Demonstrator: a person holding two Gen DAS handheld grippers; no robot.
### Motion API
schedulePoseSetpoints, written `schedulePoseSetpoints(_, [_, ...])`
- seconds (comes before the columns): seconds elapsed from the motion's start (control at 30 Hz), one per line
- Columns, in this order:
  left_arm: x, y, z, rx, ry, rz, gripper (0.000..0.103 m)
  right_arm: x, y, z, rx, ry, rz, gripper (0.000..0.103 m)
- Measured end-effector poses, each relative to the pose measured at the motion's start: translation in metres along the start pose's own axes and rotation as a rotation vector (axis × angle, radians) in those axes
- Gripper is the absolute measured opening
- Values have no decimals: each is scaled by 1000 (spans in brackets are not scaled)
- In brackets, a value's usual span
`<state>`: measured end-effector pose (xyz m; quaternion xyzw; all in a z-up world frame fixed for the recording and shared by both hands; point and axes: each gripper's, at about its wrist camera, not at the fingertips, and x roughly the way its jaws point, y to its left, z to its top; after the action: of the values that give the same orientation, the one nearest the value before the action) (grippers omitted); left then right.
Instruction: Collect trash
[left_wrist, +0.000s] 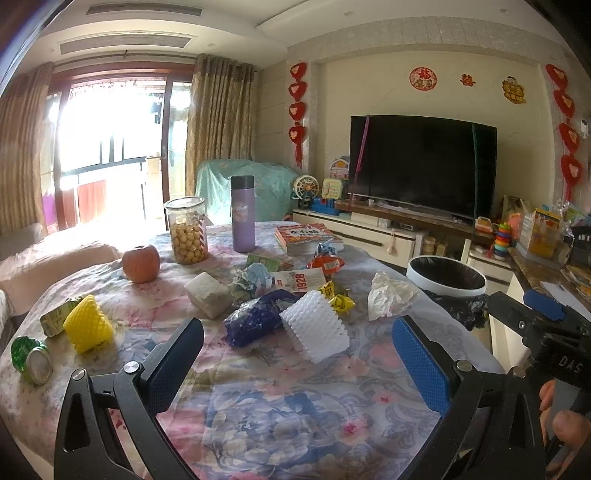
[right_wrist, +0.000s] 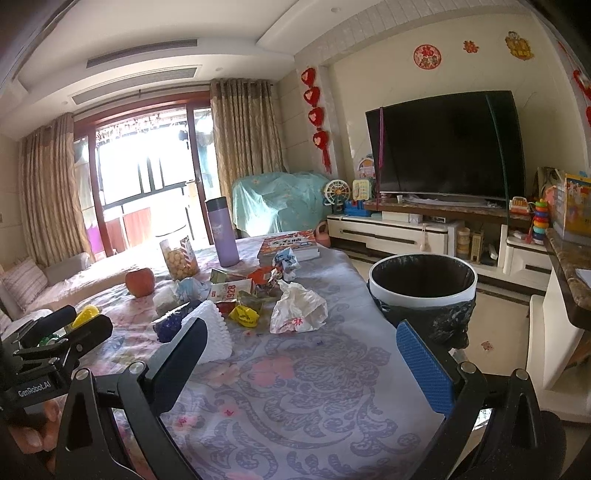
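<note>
- White foam fruit net was the nearest bit of trash, lying on the floral desk straight ahead of the left gripper, its long axis running diagonally, near end toward the right jaw.
- Left jaws were spread wide and held nothing.
- Right gripper was wide open and empty too, with the crumpled white bag ahead and a bit left of its jaws.
- I'd say left was closer to the net and right closer to the bag.
- Trash bin stood off the desk's edge, ahead-right of the right jaws. It had a black liner, and nothing showed inside.
- Clear jar far ahead-left of the left jaws was full of round yellow snacks.
</note>
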<state>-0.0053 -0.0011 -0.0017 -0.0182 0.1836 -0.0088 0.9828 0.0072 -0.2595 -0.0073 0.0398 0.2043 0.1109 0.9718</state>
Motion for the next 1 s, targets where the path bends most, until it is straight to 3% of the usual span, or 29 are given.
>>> schedulePoseSetpoints(1.0, [0,3,-2,-8,11,0,102,0,1,-3,9,5,11,103])
